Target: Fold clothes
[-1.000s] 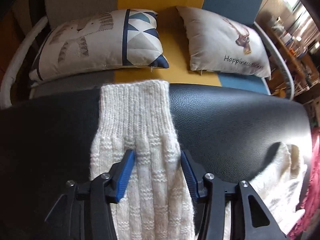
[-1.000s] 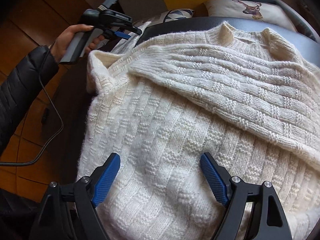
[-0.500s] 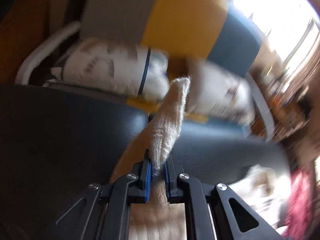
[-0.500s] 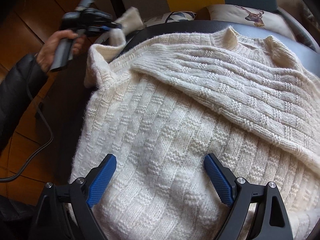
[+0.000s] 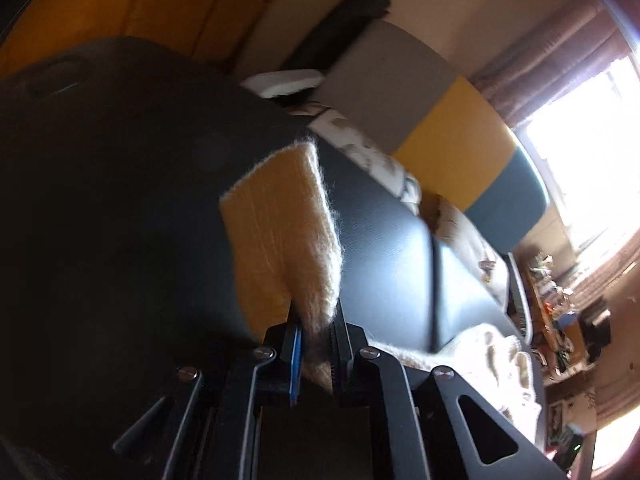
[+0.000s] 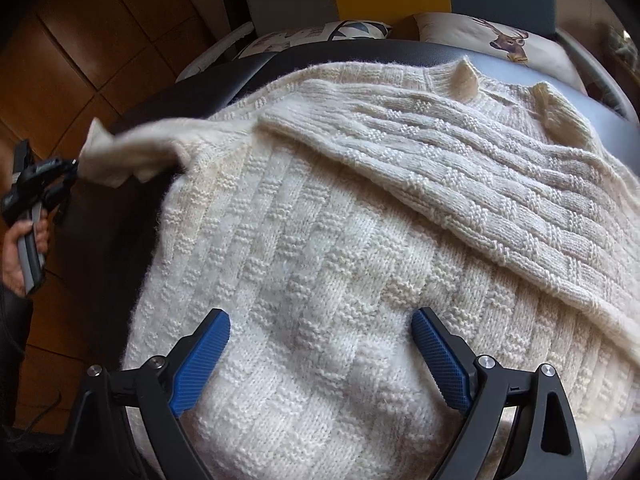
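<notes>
A cream knitted sweater [image 6: 328, 264] lies spread on a black padded surface [image 6: 160, 108], with one sleeve folded across its chest [image 6: 480, 184]. My left gripper [image 5: 316, 326] is shut on the cuff of the other sleeve [image 5: 280, 216], which sticks up past its fingers. In the right wrist view that sleeve [image 6: 132, 156] is stretched out to the left, held by the left gripper [image 6: 74, 166] in a person's hand [image 6: 20, 256]. My right gripper [image 6: 320, 340] hovers open over the sweater's lower body, with nothing between its blue pads.
A sofa with grey, yellow and blue back panels [image 5: 452, 120] stands behind the black surface, with printed cushions [image 6: 500, 40] on it. Wooden floor [image 6: 60, 40] lies to the left. A cluttered shelf [image 5: 560, 300] and a bright window are at the right.
My left gripper closed on the sleeve cuff, lifted it and swung it out to the left, tilting its view. The right gripper stayed open over the sweater, shifting slightly.
</notes>
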Available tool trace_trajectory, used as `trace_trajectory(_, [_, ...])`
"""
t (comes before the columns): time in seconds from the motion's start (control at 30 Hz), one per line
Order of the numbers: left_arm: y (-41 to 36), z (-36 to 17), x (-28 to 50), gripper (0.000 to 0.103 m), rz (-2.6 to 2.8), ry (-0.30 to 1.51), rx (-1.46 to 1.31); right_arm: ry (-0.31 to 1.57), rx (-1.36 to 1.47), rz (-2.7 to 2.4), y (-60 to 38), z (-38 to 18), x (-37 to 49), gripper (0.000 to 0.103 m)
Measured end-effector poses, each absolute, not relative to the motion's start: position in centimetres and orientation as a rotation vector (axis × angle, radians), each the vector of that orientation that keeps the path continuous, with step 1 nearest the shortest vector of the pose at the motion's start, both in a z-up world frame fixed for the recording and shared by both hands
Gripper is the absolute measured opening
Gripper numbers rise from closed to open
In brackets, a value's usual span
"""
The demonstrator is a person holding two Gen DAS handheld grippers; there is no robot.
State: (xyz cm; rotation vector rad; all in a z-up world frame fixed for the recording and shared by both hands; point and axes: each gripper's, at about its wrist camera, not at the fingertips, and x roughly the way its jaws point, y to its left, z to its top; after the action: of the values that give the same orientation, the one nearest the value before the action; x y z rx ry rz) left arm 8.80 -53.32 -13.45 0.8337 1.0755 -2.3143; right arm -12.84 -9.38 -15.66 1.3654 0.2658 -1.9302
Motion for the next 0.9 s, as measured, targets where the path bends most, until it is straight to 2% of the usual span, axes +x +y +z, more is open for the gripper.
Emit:
trace_trajectory(0.03, [-53.0, -13.9, 10.0, 0.012, -2.293, 1.078, 0.834, 0.273, 1.366, -1.933, -9.5, -15.7, -12.8, 0.096])
trace_trajectory(0.1, [-52.7, -15.1, 11.9, 0.023, -2.210, 1.130, 0.859, 0.286, 1.367, -1.939, -9.7, -15.8, -12.7, 0.099])
trace_trajectory(0.13, [-52.9, -15.8, 13.2, 0.024, -2.128, 1.163, 0.884, 0.290, 1.368, -1.941, -9.8, -15.8, -12.6, 0.100])
trace_trajectory(0.27, [-53.1, -15.8, 19.3, 0.024, -1.897, 1.241, 0.829, 0.331, 1.370, -1.951, -10.5, -15.9, -12.3, 0.103])
trace_trajectory(0.37, [-52.2, -12.2, 21.7, 0.024, -1.965, 1.118, 0.720, 0.298, 1.381, -1.935, -10.4, -15.4, -12.7, 0.101])
trace_trajectory(0.43, [-51.4, -10.1, 20.6, 0.024, -2.075, 1.021, 0.737, 0.195, 1.382, -1.914, -10.2, -14.1, -13.6, 0.093])
trace_trajectory(0.5, [-50.6, -9.4, 17.2, 0.024, -2.194, 0.919, 0.826, 0.130, 1.349, -1.903, -10.7, -12.3, -14.9, 0.092])
trace_trajectory(0.63, [-48.3, -10.3, 9.2, 0.024, -2.363, 0.619, 1.101, 0.165, 1.225, -1.885, -14.4, -8.2, -17.3, 0.092])
trace_trajectory(0.77, [-48.2, -12.9, 6.4, 0.024, -2.360, 0.586, 1.243, 0.288, 1.178, -1.827, -21.0, -7.1, -19.9, 0.093])
trace_trajectory(0.9, [-48.5, -15.3, 4.6, 0.024, -2.341, 0.576, 1.359, 0.450, 1.216, -1.766, -26.9, -8.9, -21.5, 0.093])
